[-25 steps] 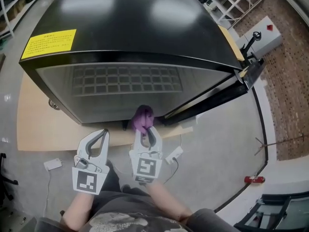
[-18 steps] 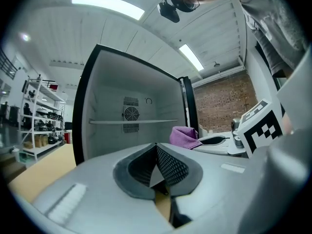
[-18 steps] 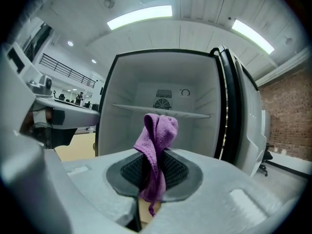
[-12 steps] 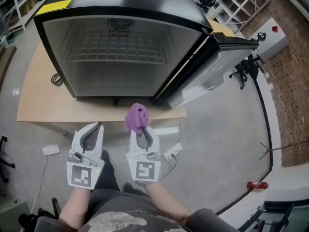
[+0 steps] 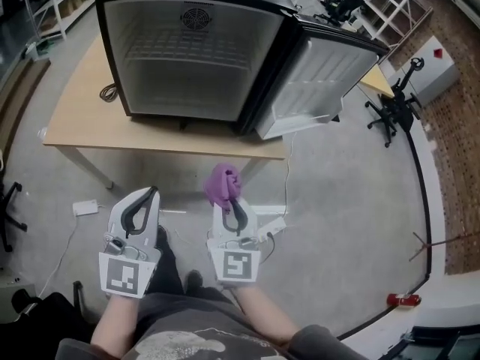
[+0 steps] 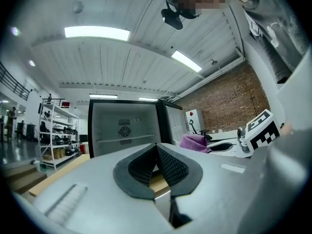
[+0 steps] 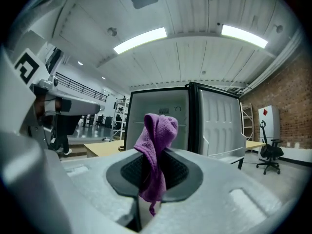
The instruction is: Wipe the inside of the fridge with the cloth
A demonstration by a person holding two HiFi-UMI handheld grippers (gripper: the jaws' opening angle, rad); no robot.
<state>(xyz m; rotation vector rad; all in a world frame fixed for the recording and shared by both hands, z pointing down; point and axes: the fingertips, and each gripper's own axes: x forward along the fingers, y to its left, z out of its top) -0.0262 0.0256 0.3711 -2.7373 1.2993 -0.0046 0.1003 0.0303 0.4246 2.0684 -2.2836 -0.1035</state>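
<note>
Workshop floor; fridge (image 5: 187,58) stood open on bench (image 5: 86,130) | cloth (image 5: 223,184) clamped by right gripper (image 5: 229,202), well short of fridge | left gripper (image 5: 148,196) closed, empty | cloth judged soft, light; best gripped mid-fold.

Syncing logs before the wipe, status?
Left gripper shut, empty. Right gripper shut on purple cloth. Fridge door open, cloth not yet inside. Nothing blocking the opening.
</note>
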